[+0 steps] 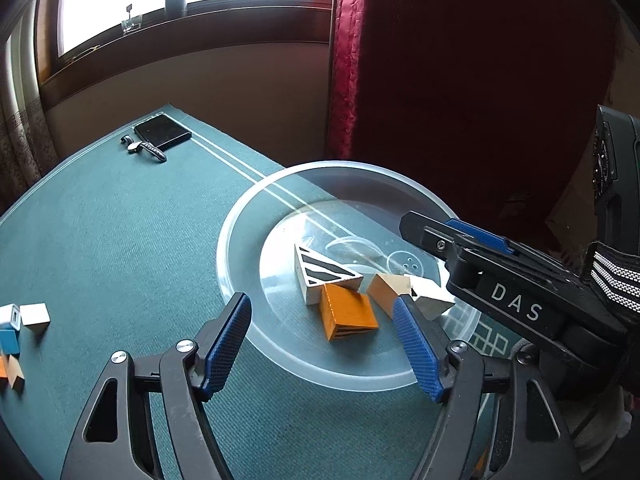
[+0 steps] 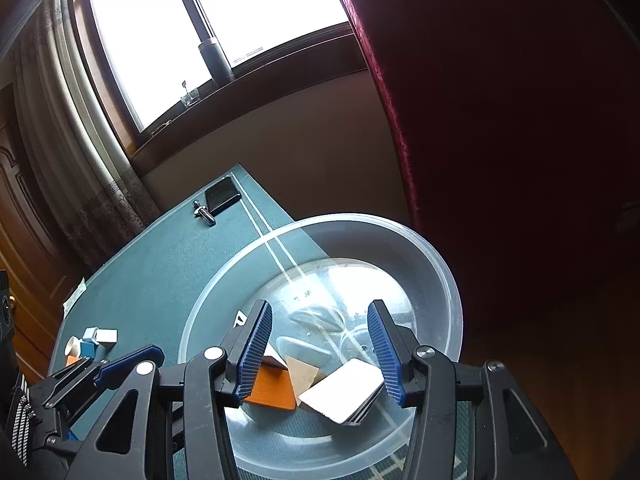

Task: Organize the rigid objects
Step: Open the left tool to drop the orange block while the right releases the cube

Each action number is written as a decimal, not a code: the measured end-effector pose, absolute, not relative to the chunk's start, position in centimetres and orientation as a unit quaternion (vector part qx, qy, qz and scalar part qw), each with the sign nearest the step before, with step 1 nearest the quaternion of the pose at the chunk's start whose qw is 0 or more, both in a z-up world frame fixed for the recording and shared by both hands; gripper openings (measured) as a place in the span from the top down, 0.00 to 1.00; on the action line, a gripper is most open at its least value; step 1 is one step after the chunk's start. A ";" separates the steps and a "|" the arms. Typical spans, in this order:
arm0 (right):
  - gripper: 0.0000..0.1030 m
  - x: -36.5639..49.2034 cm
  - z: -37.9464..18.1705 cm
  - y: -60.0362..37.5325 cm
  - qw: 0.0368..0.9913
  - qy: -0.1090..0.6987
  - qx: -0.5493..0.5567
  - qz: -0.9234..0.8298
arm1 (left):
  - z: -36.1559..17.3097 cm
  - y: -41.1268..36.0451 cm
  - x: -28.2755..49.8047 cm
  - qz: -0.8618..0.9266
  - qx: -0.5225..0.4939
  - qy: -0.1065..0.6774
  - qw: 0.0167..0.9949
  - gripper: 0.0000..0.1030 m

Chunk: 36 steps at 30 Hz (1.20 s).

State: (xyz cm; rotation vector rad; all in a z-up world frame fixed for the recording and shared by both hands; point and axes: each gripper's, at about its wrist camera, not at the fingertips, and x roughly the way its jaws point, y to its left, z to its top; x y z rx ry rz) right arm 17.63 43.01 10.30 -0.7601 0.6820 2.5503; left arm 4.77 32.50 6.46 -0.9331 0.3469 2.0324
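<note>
Both grippers over the bowl with blocks

Left gripper (image 1: 322, 312) and right gripper (image 2: 320, 350) have jaws apart, empty; the blocks (image 1: 348, 314) lie in the bowl (image 1: 236, 216) just ahead, between their fingers.

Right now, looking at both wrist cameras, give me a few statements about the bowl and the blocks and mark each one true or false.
1. The orange block lies inside the clear bowl. True.
2. The left gripper is shut on a block. False: its jaws stand open and hold nothing.
3. Some blocks are still out on the green table, outside the bowl. True.
4. The bowl is opaque red. False: it is see-through, with the table's white stripes visible through it.
5. The right gripper is open above the bowl. True.
6. The black flat device sits in the bowl. False: it lies at the table's far end, beside a small dark object.
</note>
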 end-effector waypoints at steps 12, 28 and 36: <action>0.48 17.3 9.9 42.7 0.201 0.233 -0.277 0.910 | 6.1 31.2 4.4 0.833 -0.362 0.149 0.392 0.28; 0.48 16.5 9.4 41.3 0.188 0.200 -0.284 0.919 | 5.3 29.3 3.4 0.850 -0.367 0.146 0.350 0.28; 0.46 16.3 9.3 40.4 0.182 0.179 -0.285 0.924 | 4.9 28.0 2.6 0.858 -0.369 0.142 0.329 0.28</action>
